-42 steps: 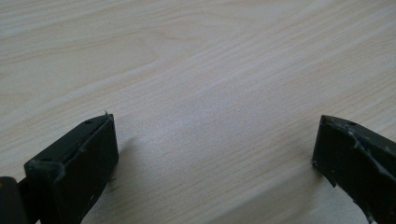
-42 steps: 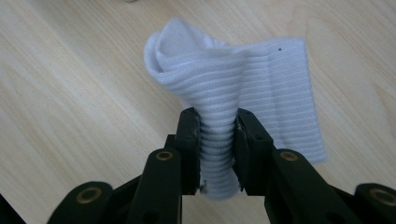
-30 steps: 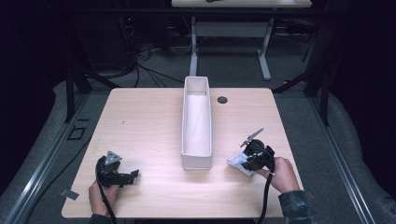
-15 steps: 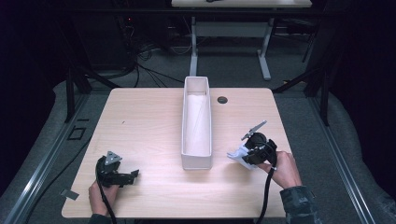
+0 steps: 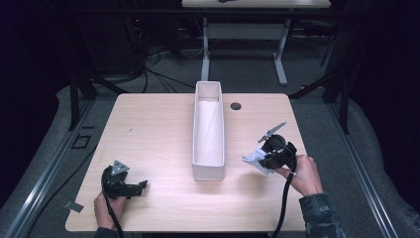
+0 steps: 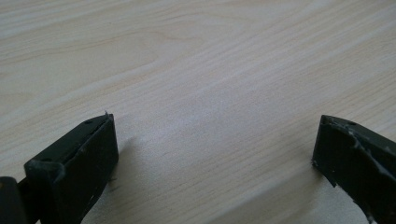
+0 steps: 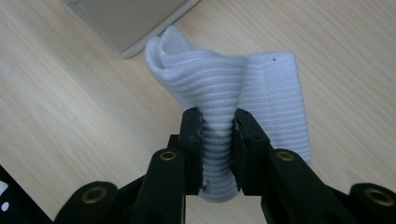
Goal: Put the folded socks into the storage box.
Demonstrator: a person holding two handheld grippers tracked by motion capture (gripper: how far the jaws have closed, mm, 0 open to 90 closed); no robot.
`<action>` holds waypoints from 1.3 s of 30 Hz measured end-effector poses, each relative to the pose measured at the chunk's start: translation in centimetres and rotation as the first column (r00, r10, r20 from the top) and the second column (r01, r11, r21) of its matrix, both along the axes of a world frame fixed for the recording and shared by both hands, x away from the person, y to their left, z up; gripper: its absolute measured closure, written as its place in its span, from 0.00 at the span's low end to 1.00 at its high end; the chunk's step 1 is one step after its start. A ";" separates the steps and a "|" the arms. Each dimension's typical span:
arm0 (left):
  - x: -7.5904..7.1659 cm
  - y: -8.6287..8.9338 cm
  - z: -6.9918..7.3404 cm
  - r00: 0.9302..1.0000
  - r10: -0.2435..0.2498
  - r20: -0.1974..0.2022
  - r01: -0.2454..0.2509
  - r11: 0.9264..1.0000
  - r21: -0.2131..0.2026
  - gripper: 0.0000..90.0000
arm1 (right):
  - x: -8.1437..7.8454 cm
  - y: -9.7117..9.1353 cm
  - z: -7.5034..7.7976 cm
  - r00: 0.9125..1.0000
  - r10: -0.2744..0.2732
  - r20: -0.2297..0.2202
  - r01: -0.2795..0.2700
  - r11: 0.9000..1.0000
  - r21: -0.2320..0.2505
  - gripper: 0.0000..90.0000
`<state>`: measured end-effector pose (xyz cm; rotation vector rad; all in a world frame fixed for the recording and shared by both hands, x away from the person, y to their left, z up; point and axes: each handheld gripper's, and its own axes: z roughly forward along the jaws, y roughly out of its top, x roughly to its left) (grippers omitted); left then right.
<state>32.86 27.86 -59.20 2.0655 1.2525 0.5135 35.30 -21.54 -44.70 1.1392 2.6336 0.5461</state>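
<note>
Now | my right gripper (image 7: 218, 122) pinching white ribbed cloth (image 7: 243, 88), held off the table just right of the white bin (image 5: 209, 130) | left gripper (image 5: 130, 187) spread, resting | plan: keep pinch firm, clear the rim, release over the bin

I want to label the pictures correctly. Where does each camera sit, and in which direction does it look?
High view: above the person's side, looking forward and down on table, both hands and grippers.
Left gripper view: on left gripper, facing bare wood, jaws apart.
Right gripper view: on right gripper, pinching white cloth.
Shared: cloth and white bin, high and right gripper views.
</note>
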 end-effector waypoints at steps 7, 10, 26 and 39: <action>0.0 0.0 0.0 1.000 0.001 0.001 -0.001 1.000 0.001 0.00 | 0.4 0.0 0.8 1.000 0.006 0.004 -0.006 1.000 0.014 0.84; 0.0 0.0 0.0 1.000 0.001 0.001 -0.001 1.000 0.001 0.00 | 0.5 0.1 1.2 1.000 0.001 0.014 -0.001 1.000 -0.004 0.84; 0.0 0.0 0.0 1.000 -0.001 -0.001 0.001 1.000 0.001 0.00 | 1.4 0.5 4.7 0.998 0.002 0.068 -0.002 1.000 -0.004 0.84; 0.0 0.0 0.0 1.000 0.000 0.000 0.000 1.000 0.000 0.00 | 2.0 1.3 7.2 0.995 0.018 0.098 -0.019 1.000 0.011 0.84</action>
